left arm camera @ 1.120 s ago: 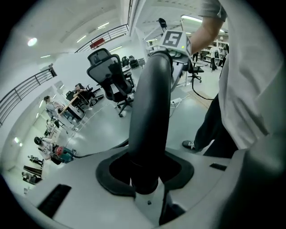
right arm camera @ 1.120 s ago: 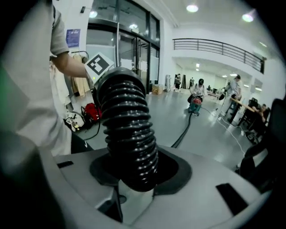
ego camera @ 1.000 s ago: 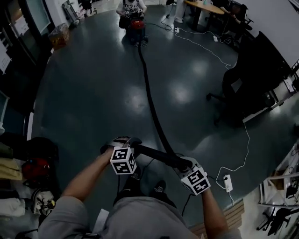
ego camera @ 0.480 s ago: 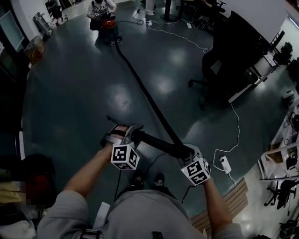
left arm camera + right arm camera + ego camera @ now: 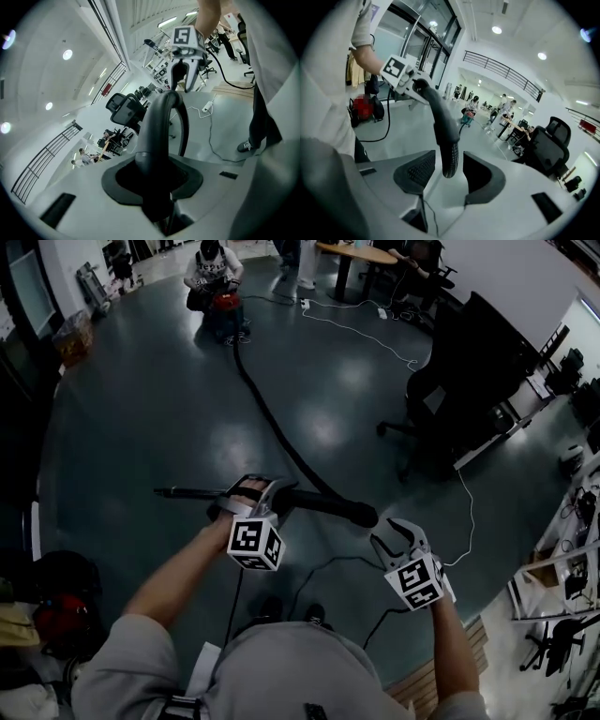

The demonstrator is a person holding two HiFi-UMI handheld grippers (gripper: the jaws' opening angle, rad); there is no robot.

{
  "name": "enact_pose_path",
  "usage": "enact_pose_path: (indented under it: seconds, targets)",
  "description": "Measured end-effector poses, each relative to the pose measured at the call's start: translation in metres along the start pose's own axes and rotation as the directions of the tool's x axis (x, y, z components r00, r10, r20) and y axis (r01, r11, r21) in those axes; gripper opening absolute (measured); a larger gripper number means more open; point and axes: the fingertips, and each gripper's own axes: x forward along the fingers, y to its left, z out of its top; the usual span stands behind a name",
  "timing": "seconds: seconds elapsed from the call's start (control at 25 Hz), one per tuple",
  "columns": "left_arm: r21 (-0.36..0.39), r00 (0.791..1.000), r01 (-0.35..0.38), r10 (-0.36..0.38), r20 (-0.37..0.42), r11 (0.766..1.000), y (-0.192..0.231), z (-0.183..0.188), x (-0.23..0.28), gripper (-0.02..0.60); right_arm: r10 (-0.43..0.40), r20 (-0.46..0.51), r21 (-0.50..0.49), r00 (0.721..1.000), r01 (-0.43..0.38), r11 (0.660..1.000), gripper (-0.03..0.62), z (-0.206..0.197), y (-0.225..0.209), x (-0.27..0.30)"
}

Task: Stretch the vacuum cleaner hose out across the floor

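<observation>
One dark floor (image 5: 141,404), black hose (image 5: 273,427) stretched over it from the far red vacuum cleaner (image 5: 223,304) to the person. Left gripper (image 5: 265,493) clamped on the hose's rigid end; right gripper (image 5: 398,538) jaws apart, empty, just beside it.

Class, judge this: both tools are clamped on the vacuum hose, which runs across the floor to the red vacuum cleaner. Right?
Wrong in one respect: only the left tool is clamped on the hose. The right tool stands open, pads off it, as the right gripper view shows. The hose does run across the floor to the red vacuum cleaner.
</observation>
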Motion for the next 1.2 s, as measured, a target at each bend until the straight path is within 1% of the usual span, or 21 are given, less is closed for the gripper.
enact_pose_path:
  seconds: [0.04, 0.12, 0.16, 0.2, 0.24, 0.28, 0.36, 0.4, 0.48, 0.56, 0.6, 0.68, 0.8, 0.84, 0.88, 0.92, 0.96, 1.0, 1.04, 1.12, 1.2]
  targets:
    - [-0.007, 1.0, 0.003, -0.003, -0.001, 1.0, 0.0, -0.004, -0.002, 0.123, 0.011, 0.028, -0.023, 1.0, -0.01, 1.0, 0.169, 0.019, 0.002, -0.006]
    - [-0.04, 1.0, 0.013, -0.013, -0.013, 0.999, -0.002, -0.011, -0.004, 0.121, 0.064, 0.076, -0.113, 0.995, -0.055, 0.992, 0.169, 0.063, 0.01, -0.002]
    - [-0.066, 0.999, 0.023, -0.025, -0.026, 0.998, -0.004, -0.014, -0.003, 0.121, 0.102, 0.088, -0.172, 0.991, -0.085, 0.981, 0.173, 0.083, 0.015, 0.007]
    - [-0.09, 0.998, 0.037, -0.04, -0.039, 0.995, -0.008, -0.017, -0.001, 0.121, 0.141, 0.085, -0.238, 0.986, -0.117, 0.964, 0.191, 0.099, 0.021, 0.02]
    - [-0.107, 0.997, 0.049, -0.055, -0.048, 0.993, -0.013, -0.019, 0.0, 0.12, 0.179, 0.061, -0.311, 0.982, -0.152, 0.938, 0.23, 0.109, 0.028, 0.037]
    - [-0.118, 0.996, 0.059, -0.065, -0.053, 0.991, -0.018, -0.02, 0.001, 0.12, 0.215, 0.013, -0.385, 0.977, -0.194, 0.902, 0.244, 0.114, 0.035, 0.055]
    - [-0.134, 0.996, 0.064, -0.072, -0.054, 0.989, -0.023, -0.018, 0.002, 0.12, 0.276, -0.118, -0.498, 0.954, -0.298, 0.815, 0.25, 0.112, 0.049, 0.09]
    - [-0.14, 0.996, 0.063, -0.071, -0.051, 0.988, -0.024, -0.014, 0.004, 0.12, 0.301, -0.175, -0.524, 0.937, -0.348, 0.777, 0.25, 0.109, 0.056, 0.103]
    - [-0.146, 0.997, 0.056, -0.063, -0.04, 0.988, -0.021, -0.005, 0.008, 0.12, 0.328, -0.248, -0.546, 0.911, -0.412, 0.729, 0.249, 0.106, 0.066, 0.117]
    - [-0.143, 0.998, 0.046, -0.051, -0.037, 0.989, -0.017, -0.002, 0.008, 0.12, 0.319, -0.304, -0.57, 0.898, -0.44, 0.694, 0.248, 0.105, 0.074, 0.125]
    - [-0.143, 0.998, 0.042, -0.048, -0.04, 0.989, -0.016, -0.004, 0.006, 0.12, 0.308, -0.318, -0.581, 0.896, -0.441, 0.684, 0.239, 0.105, 0.076, 0.128]
    - [-0.143, 0.998, 0.041, -0.048, -0.045, 0.989, -0.017, -0.008, 0.001, 0.12, 0.303, -0.296, -0.584, 0.906, -0.423, 0.692, 0.064, 0.111, 0.079, 0.129]
    - [-0.14, 0.998, 0.041, -0.047, -0.046, 0.989, -0.018, -0.01, -0.003, 0.121, 0.315, -0.257, -0.58, 0.914, -0.407, 0.706, 0.057, 0.117, 0.082, 0.129]
    - [-0.134, 0.998, 0.024, -0.031, -0.05, 0.991, -0.017, -0.011, -0.004, 0.121, 0.311, -0.249, -0.582, 0.917, -0.398, 0.709, 0.057, 0.117, 0.083, 0.129]
    - [-0.13, 0.998, -0.011, 0.004, -0.059, 0.991, -0.015, -0.013, -0.006, 0.122, 0.303, -0.242, -0.582, 0.922, -0.387, 0.715, 0.057, 0.117, 0.084, 0.13]
    - [-0.135, 0.996, -0.066, 0.056, -0.074, 0.989, -0.011, -0.015, -0.01, 0.145, 0.293, -0.235, -0.58, 0.927, -0.375, 0.723, 0.057, 0.118, 0.086, 0.13]
    - [-0.154, 0.989, -0.129, 0.116, -0.092, 0.98, -0.005, -0.019, -0.017, 0.199, 0.283, -0.226, -0.575, 0.932, -0.362, 0.733, 0.057, 0.118, 0.087, 0.13]
    - [-0.184, 0.979, -0.189, 0.171, -0.108, 0.965, 0.002, -0.023, -0.025, 0.275, 0.274, -0.214, -0.567, 0.937, -0.348, 0.746, 0.057, 0.12, 0.087, 0.13]
    - [-0.211, 0.969, -0.237, 0.217, -0.115, 0.948, 0.008, -0.027, -0.034, 0.326, 0.267, -0.2, -0.554, 0.943, -0.334, 0.762, 0.057, 0.122, 0.087, 0.129]
    - [-0.229, 0.95, -0.313, 0.296, -0.104, 0.922, 0.016, -0.033, -0.053, 0.373, 0.26, -0.167, -0.502, 0.951, -0.309, 0.808, 0.057, 0.124, 0.086, 0.128]
    - [-0.232, 0.92, -0.393, 0.384, -0.082, 0.89, 0.022, -0.037, -0.079, 0.38, 0.251, -0.13, -0.409, 0.959, -0.282, 0.868, 0.057, 0.124, 0.086, 0.123]
